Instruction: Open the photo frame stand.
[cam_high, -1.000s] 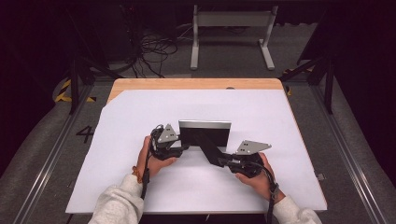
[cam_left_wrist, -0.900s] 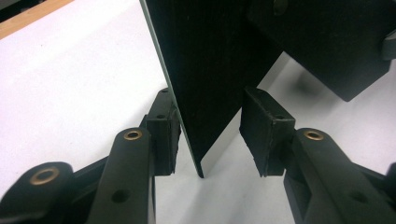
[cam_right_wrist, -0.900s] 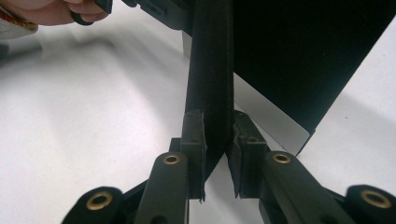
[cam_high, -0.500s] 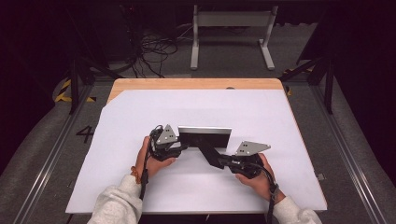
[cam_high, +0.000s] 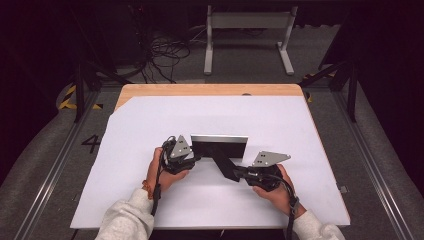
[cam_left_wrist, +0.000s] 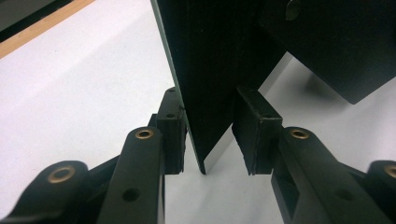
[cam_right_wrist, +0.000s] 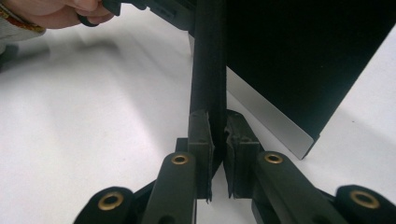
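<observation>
The picture frame (cam_high: 219, 148) stands near the middle of the white table (cam_high: 300, 130), its dark back toward me and a thin silver edge along its top. From the back a black easel stand (cam_high: 223, 165) slants down toward five o'clock, ending just at my right tongs.

My right gripper (cam_high: 240, 172) sits at about five o'clock from the frame. In the right gripper view (cam_right_wrist: 217, 154) its two pads are pressed against either face of the stand (cam_right_wrist: 208, 70), so it is clamped on that strut. Beyond, the frame's dark back (cam_right_wrist: 299, 56) rises with its silver rim (cam_right_wrist: 266, 116) low against the table.

My left gripper (cam_high: 192, 159) is at about eight o'clock from the frame, at its lower left corner. In the left gripper view (cam_left_wrist: 210, 135) the jaws straddle the frame's edge (cam_left_wrist: 205, 70): the left pad (cam_left_wrist: 170, 126) lies against the panel, while the right pad (cam_left_wrist: 254, 126) stands a little off it, with white table showing in the gap. So these tongs are parted around the frame rather than squeezing it. The stand (cam_left_wrist: 336, 42) shows dark at one o'clock in that view.

My left hand (cam_high: 162, 172) and right hand (cam_high: 275, 190) come in from six o'clock in pale sleeves (cam_high: 125, 220). At twelve o'clock a strip of bare wood (cam_high: 210, 90) edges the table.
</observation>
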